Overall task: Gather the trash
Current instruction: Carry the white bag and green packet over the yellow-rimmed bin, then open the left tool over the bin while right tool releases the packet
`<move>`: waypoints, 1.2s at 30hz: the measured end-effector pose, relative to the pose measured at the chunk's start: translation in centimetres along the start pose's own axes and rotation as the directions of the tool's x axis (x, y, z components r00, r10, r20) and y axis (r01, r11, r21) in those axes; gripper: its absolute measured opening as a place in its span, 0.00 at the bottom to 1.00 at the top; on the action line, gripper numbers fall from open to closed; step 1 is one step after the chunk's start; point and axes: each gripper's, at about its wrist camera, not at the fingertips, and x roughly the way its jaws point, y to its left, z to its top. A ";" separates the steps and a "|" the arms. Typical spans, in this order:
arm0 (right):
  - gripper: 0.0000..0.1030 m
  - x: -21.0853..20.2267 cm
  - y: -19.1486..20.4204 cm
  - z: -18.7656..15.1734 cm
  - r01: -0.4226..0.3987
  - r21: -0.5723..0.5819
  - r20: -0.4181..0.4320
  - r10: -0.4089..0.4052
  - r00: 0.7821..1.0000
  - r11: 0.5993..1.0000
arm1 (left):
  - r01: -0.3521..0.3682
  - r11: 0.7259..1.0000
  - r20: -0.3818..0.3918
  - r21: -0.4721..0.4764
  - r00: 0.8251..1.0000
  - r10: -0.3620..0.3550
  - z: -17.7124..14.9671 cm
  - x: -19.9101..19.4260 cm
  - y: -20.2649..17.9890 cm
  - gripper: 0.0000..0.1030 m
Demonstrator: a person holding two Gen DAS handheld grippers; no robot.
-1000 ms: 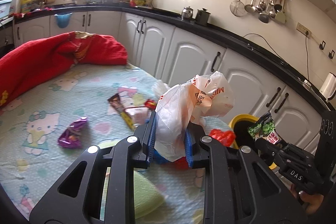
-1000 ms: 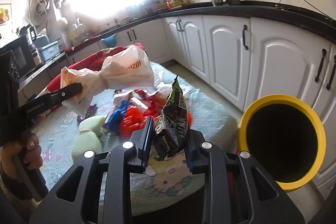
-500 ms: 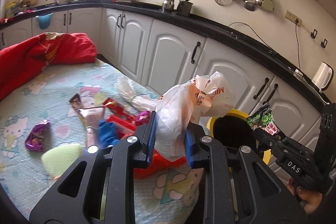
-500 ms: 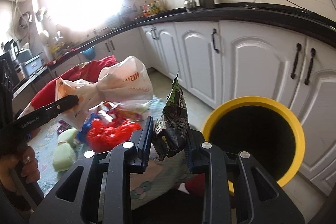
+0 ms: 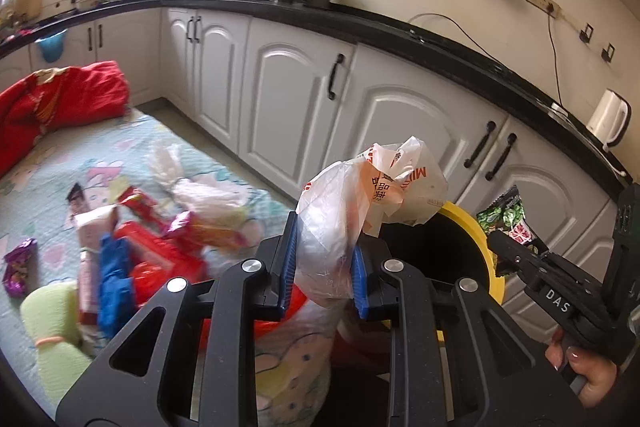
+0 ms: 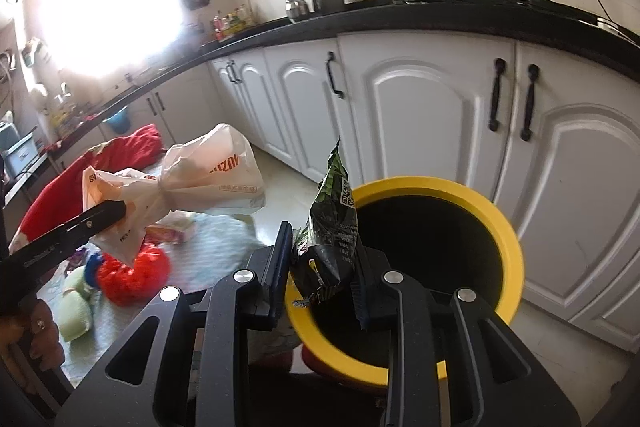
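Your left tongs [image 5: 323, 269] are clamped on the knotted white plastic bag [image 5: 372, 199] with orange print; blue pads press its lower tail from both sides and the bulk of the bag sticks up above them. In the right wrist view the same bag [image 6: 200, 183] hangs off to the left, over the edge of the cartoon-print cloth [image 6: 208, 259].

Your right tongs [image 6: 322, 277] are closed narrow on the dark green snack wrapper [image 6: 334, 227], which stands upright between the pads. It sits right over the near rim of the yellow-rimmed bin [image 6: 508, 247], with the black opening directly behind it. In the left view the wrapper [image 5: 506, 219] shows at the right edge of the bin [image 5: 468, 223], held by those tongs.

Loose trash on the cloth: a red crumpled piece [image 6: 132, 273], a blue scrap [image 5: 114, 283], a purple wrapper [image 5: 18, 267], a tied clear bag [image 5: 192, 183] and a pale green roll [image 5: 52, 327]. A red blanket [image 5: 60, 99] lies at the far end.

White cabinets [image 6: 424, 115] stand behind the bin.
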 end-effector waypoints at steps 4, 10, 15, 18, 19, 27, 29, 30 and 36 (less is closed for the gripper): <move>0.25 0.7 -1.4 -0.1 0.029 0.014 -0.014 -0.029 0.999 0.999 | 0.012 1.000 -0.018 0.025 1.000 -0.011 0.0 1.3 -1.5 0.16; 0.25 1.7 -3.2 -0.2 0.056 0.017 -0.037 -0.056 0.998 0.998 | 0.035 0.998 -0.056 0.057 0.998 -0.032 -0.2 3.5 -3.5 0.17; 0.25 2.5 -4.3 -0.9 0.075 0.019 -0.065 -0.073 0.995 0.997 | 0.047 0.995 -0.086 0.083 0.995 -0.040 -0.6 5.1 -5.0 0.17; 0.25 3.0 -5.0 -1.3 0.083 0.026 -0.081 -0.080 0.993 0.996 | 0.055 0.994 -0.103 0.094 0.994 -0.045 -0.7 6.1 -5.7 0.17; 0.25 3.1 -5.2 -1.5 0.084 0.030 -0.088 -0.082 0.993 0.996 | 0.058 0.993 -0.110 0.099 0.993 -0.047 -0.7 6.5 -6.0 0.17; 0.25 3.8 -6.2 -2.3 0.093 0.055 -0.107 -0.087 0.990 0.994 | 0.078 0.989 -0.155 0.128 0.986 -0.058 -0.8 8.8 -7.4 0.19; 0.26 4.0 -6.4 -2.5 0.092 0.059 -0.113 -0.085 0.990 0.994 | 0.085 0.988 -0.165 0.130 0.984 -0.063 -0.8 9.1 -7.5 0.20; 0.27 4.0 -6.5 -2.6 0.096 0.061 -0.116 -0.088 0.989 0.994 | 0.086 0.988 -0.168 0.131 0.984 -0.063 -0.8 9.4 -7.6 0.21; 0.38 4.3 -7.3 -3.0 0.130 0.073 -0.133 -0.120 0.984 0.989 | 0.097 0.988 -0.190 0.123 0.979 -0.073 -1.2 10.1 -7.6 0.33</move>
